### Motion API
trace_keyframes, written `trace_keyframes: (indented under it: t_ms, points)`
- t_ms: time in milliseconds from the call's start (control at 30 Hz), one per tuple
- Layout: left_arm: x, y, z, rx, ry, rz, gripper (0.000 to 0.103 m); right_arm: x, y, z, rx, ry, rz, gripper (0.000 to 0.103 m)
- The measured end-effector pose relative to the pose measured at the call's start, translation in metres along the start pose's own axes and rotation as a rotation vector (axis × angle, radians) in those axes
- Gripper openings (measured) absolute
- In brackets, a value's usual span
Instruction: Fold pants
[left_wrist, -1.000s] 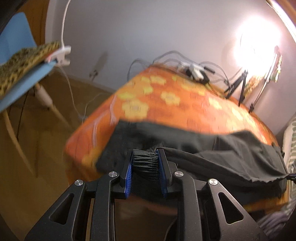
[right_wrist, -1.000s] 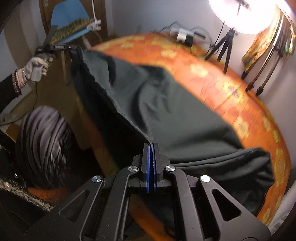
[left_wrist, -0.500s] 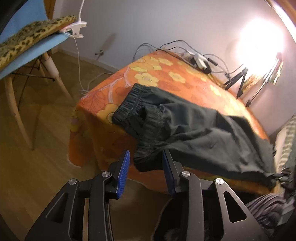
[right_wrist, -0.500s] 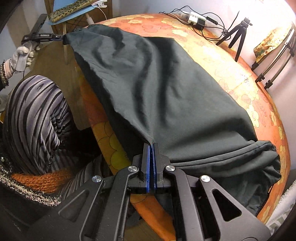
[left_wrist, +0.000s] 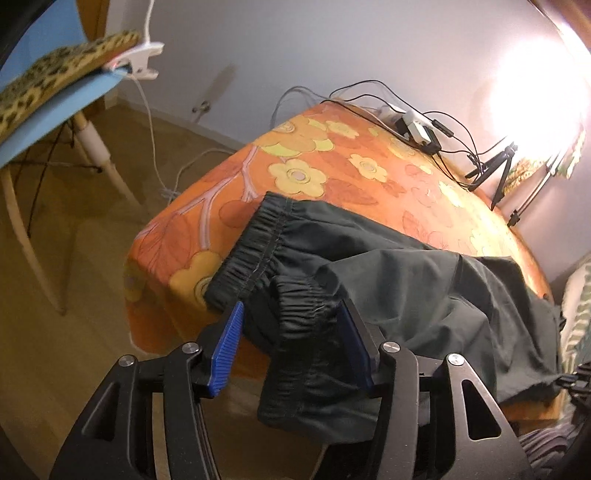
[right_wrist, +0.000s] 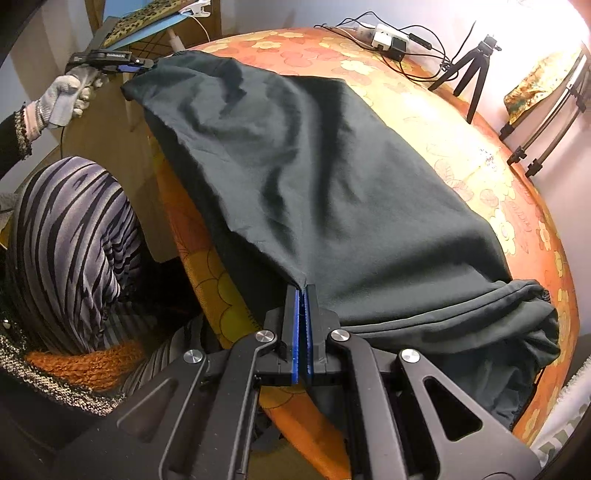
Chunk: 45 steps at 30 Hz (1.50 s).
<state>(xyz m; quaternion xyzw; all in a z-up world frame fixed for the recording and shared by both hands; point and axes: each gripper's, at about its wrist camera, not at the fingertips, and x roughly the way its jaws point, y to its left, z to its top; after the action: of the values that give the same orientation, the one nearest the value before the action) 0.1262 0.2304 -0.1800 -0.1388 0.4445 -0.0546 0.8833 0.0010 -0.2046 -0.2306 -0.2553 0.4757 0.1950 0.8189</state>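
**Waistband loose, hem pinched**

Claw on my left (left_wrist: 291, 345) stands apart, the waistband (left_wrist: 295, 299) sagging between its pads over the table's (left_wrist: 295, 162) near corner. My right claw (right_wrist: 303, 321) is clamped on the pants (right_wrist: 332, 192) hem at the near edge. Overhanging cloth could slide off, I judge, dragged by its own weight.

Dark green-black pants (right_wrist: 332, 192) lie spread lengthwise over the orange flowered surface (left_wrist: 332, 162). Fabric is wrinkled and partly doubled. The gathered elastic waistband (left_wrist: 255, 251) sits just ahead of the left claw (left_wrist: 291, 343), one corner drooping off the surface edge between its spread fingers. At the far end, a thin edge is pinched in the right claw (right_wrist: 303, 325), with the hem bunched to its right.
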Motion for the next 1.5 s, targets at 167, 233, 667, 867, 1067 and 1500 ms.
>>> trace_keyframes:
  t_ms: [167, 233, 667, 867, 1067, 1500]
  points:
    - [0.009, -0.023, -0.003, 0.117, 0.011, 0.063, 0.006, 0.002, -0.003, 0.000, 0.006, -0.003, 0.001, 0.003]
    - [0.007, -0.026, -0.002, 0.128, 0.001, 0.075, 0.005, 0.002, -0.004, 0.002, 0.009, -0.011, 0.002, 0.003]
    - [-0.016, -0.035, 0.032, 0.206, -0.081, 0.164, 0.004, -0.005, -0.013, 0.002, 0.067, -0.053, 0.018, 0.003]
    - [-0.024, -0.035, 0.046, 0.213, -0.117, 0.180, 0.004, -0.008, -0.014, 0.002, 0.073, -0.065, 0.014, 0.003]
    - [-0.012, -0.030, 0.057, 0.210, -0.101, 0.192, 0.004, -0.006, -0.010, 0.006, 0.075, -0.062, 0.019, 0.003]
    - [0.024, -0.012, 0.053, 0.189, -0.018, 0.256, 0.009, -0.014, -0.011, 0.001, 0.099, -0.094, 0.021, 0.005]
